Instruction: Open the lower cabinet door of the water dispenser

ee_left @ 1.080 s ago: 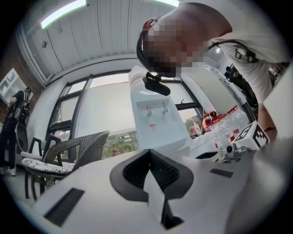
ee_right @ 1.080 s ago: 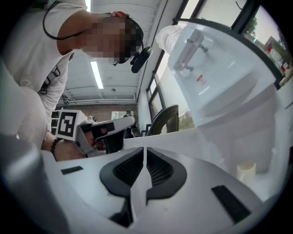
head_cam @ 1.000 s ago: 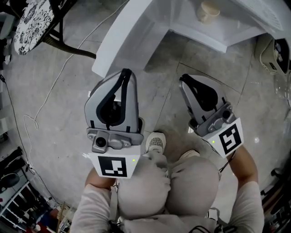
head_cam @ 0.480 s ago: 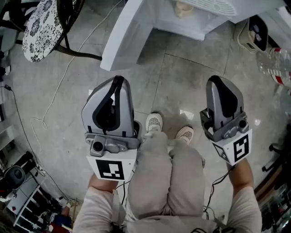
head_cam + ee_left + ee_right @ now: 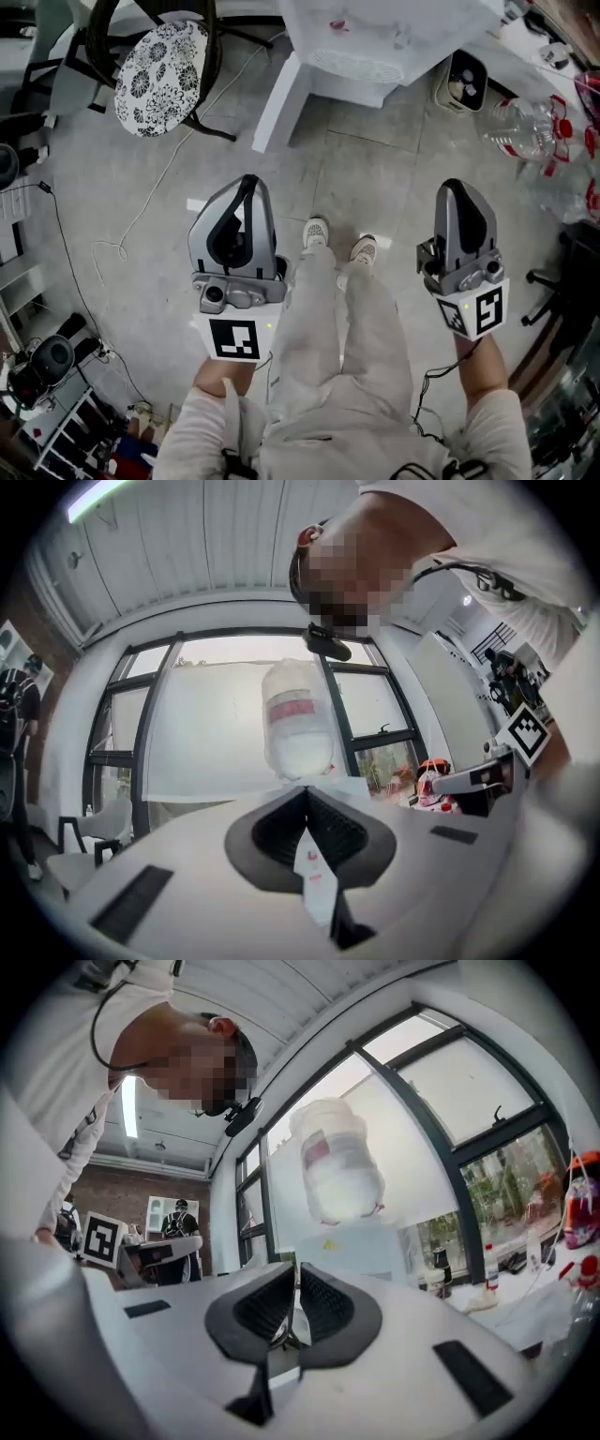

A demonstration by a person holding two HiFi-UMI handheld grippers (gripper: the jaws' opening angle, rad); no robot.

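Note:
The white water dispenser (image 5: 375, 42) stands at the top of the head view, its lower cabinet door (image 5: 279, 101) swung out to the left and standing open. I stand back from it, with both grippers held in front of my body over the floor and touching nothing. My left gripper (image 5: 247, 181) is shut and empty, and so is my right gripper (image 5: 457, 186). In the left gripper view the shut tips (image 5: 303, 791) point at the dispenser's bottle (image 5: 298, 719). The right gripper (image 5: 296, 1269) faces the same bottle (image 5: 339, 1162) and the white dispenser body (image 5: 361, 1246).
A chair with a patterned cushion (image 5: 155, 66) stands at the upper left, and a cable (image 5: 141, 206) trails across the floor. A small heater (image 5: 464, 80) and clear plastic bottles (image 5: 530, 127) sit at the right. My shoes (image 5: 316, 234) are between the grippers. Shelves (image 5: 56, 412) fill the lower left.
I have risen from a crouch to standing. Both grippers came up with me, and the dispenser and its open door have drawn away to the top of the head view.

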